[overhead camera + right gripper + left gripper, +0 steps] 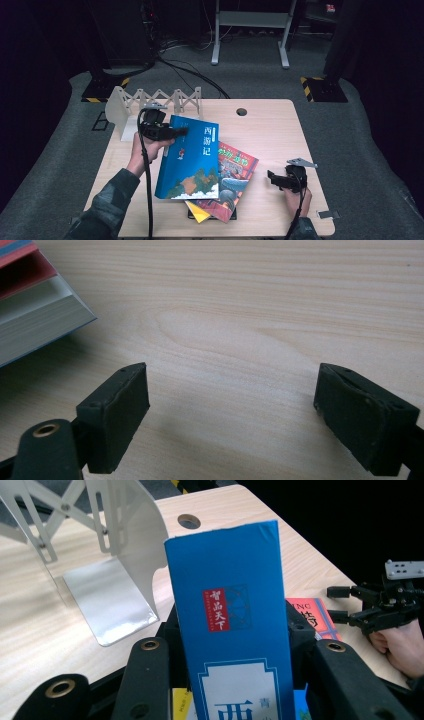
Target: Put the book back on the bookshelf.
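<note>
While the left gripper (176, 131) pinched the blue paperback book (192, 157) by its spine, tilting it off the stack toward the white metal bookend (117, 107), the right gripper (272, 179) waited spread over the wooden table (270, 130).

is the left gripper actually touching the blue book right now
Touching. In the left gripper view the blue book stands clamped between the left gripper and its two black jaws, each pressed against a cover.
</note>
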Tool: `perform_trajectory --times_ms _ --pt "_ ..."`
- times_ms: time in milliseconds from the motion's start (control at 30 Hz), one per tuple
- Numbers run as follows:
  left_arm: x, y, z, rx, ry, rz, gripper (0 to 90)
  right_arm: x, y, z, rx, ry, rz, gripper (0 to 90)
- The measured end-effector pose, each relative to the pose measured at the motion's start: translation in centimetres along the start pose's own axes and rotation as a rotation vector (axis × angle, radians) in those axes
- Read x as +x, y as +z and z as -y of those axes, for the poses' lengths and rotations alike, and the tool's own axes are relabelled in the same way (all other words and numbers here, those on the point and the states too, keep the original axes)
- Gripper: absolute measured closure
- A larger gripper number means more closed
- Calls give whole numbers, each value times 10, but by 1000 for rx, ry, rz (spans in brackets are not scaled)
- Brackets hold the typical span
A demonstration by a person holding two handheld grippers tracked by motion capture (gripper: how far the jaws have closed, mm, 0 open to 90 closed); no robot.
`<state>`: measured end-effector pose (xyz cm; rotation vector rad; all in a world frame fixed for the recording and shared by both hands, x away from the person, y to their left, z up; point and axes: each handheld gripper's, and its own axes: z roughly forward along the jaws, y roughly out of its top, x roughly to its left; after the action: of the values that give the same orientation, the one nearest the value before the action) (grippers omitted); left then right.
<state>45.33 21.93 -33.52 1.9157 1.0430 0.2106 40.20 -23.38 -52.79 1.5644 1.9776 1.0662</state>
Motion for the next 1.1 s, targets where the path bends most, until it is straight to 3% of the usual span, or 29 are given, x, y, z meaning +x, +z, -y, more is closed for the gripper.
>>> perform_trajectory --times_ms 367,733,833,1100 --pt "3 -28 -11 -51 36 -33 613 1 0 0 1 -2 5 139" --pt "11 -67 -20 -163 62 -58 618 2 0 0 11 -11 7 135" --pt "9 -76 -22 -176 99 -114 619 2 1 0 9 -13 13 136" --pt "29 -97 -21 -214 59 -195 619 3 1 0 10 -13 17 136"
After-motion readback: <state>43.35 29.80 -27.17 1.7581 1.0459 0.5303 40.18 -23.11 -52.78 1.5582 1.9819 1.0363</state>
